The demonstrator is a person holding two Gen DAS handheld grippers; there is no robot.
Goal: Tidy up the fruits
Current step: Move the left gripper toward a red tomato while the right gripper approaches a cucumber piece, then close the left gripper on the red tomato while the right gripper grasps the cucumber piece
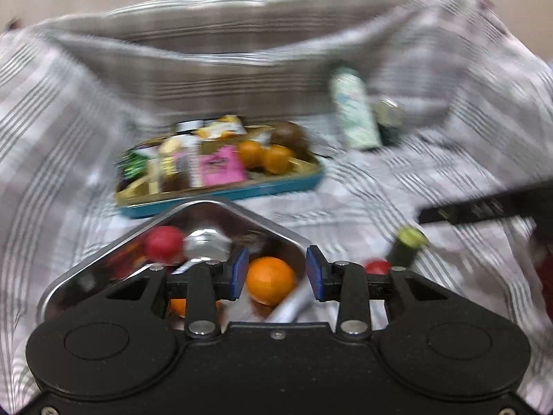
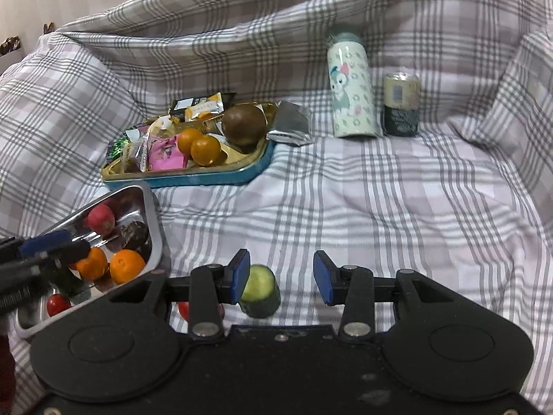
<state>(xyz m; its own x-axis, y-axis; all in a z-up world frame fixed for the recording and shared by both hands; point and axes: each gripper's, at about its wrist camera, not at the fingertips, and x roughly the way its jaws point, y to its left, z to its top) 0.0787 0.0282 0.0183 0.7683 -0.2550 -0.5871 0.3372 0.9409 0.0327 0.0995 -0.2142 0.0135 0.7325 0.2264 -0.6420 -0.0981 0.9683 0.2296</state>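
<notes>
A rumpled checked cloth [image 2: 380, 207] carries a blue-walled tin tray [image 2: 207, 178] of glossy wrappers, then a shiny rounded steel tray [image 2: 152, 214] holding smooth oranges [image 2: 127, 265], over which the left tongs [image 1: 277, 273] hang apart, while the right tongs [image 2: 281, 276] (blue-padded, also apart, nothing gripped) frame a cut cucumber stub [image 2: 261, 290].

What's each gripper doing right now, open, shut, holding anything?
Left gripper: open over the metal tray, holding nothing.
Right gripper: open, cucumber piece between the pads, not gripped.
</notes>
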